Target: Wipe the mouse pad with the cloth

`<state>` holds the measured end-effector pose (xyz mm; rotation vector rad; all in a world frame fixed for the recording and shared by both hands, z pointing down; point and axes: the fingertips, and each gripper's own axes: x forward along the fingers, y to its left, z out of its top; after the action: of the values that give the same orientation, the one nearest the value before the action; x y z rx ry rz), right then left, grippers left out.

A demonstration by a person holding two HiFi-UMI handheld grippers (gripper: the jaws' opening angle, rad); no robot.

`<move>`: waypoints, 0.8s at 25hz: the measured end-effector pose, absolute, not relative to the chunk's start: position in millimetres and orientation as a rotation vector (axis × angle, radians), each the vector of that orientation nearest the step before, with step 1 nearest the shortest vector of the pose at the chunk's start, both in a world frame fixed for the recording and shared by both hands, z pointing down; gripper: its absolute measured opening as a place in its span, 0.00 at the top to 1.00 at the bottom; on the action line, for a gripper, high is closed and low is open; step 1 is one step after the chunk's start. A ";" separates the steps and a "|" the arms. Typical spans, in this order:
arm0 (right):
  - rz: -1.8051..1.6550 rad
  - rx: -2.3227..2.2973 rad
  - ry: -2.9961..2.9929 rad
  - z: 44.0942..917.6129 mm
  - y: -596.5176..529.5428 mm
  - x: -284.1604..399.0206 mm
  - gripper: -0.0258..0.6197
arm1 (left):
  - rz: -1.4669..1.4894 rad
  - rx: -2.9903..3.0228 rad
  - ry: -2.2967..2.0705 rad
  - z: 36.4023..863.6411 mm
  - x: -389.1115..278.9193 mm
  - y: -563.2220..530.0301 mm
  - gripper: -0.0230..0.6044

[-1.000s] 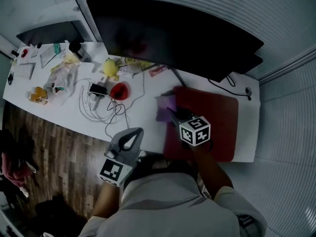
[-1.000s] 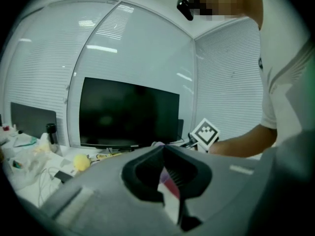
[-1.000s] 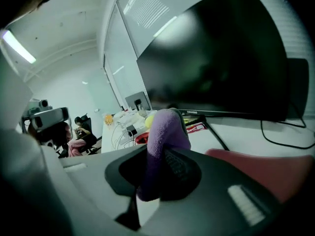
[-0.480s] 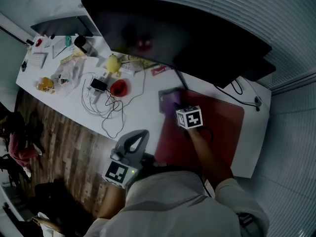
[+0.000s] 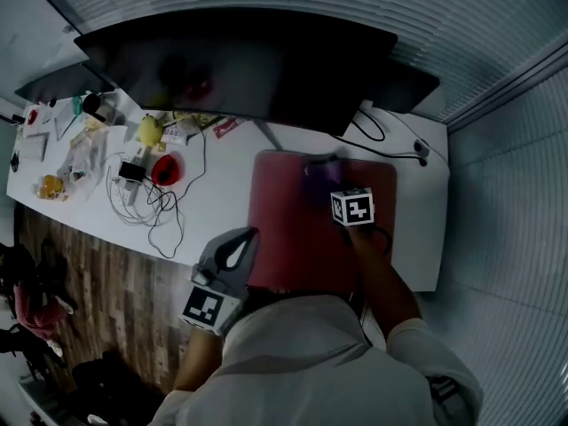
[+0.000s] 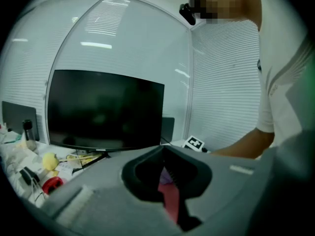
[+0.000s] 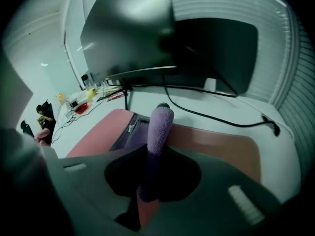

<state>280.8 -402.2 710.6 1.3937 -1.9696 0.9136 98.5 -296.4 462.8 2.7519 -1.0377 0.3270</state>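
Setting: a white tabletop (image 5: 231,198) seen from above, with a wide dark monitor (image 5: 240,60) along its far side.
Mouse pad: a large red mouse pad (image 5: 293,229) lies flat in front of the monitor, directly before the person, which puts its whole surface in easy reach.
Cloth: a purple cloth (image 5: 319,172) rests on the far part of the pad, near the monitor's stand. From the right gripper view it stands up as a folded ridge (image 7: 158,132), its lower part spread on the pad.
Right tongs: the right tongs (image 5: 330,183) are clamped on the cloth's fold, arm stretched out over the pad. The tight pinch probably lets the cloth be dragged without slipping.
Left tongs: the left tongs (image 5: 246,235) are closed together with nothing between them, raised at the pad's near left edge. They seem parked out of the wiping path.
Step in hand: likely a wiping stroke across the pad's far strip; the near part looks yet to be covered.
Clutter: loose cables (image 5: 164,211) and small items lie well apart to the left, clear of the wipe.
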 end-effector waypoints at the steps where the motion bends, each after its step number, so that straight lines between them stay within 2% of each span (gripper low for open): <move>1: 0.911 1.440 -1.936 709.2 -395.6 302.9 0.89 | 0.328 2.762 -1.017 462.9 105.3 -294.7 0.96; 7: 0.890 1.628 -1.754 711.1 -362.4 417.5 0.89 | 0.321 2.813 -0.931 454.2 134.0 -287.4 0.96; 12: 0.833 1.736 -1.590 713.6 -345.5 487.7 0.89 | 0.324 2.839 -0.887 448.9 136.8 -275.5 0.96; 16: 0.819 1.810 -1.496 703.7 -332.5 503.9 0.89 | 0.299 2.854 -0.878 441.7 120.4 -269.9 0.96; 20: 0.811 1.863 -1.598 659.5 -325.5 457.6 0.89 | 0.269 2.850 -0.892 433.1 88.7 -266.1 0.96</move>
<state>457.6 -325.5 659.5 1.8632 -1.5984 0.8112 88.7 -266.1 433.1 2.8504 -0.8920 0.2691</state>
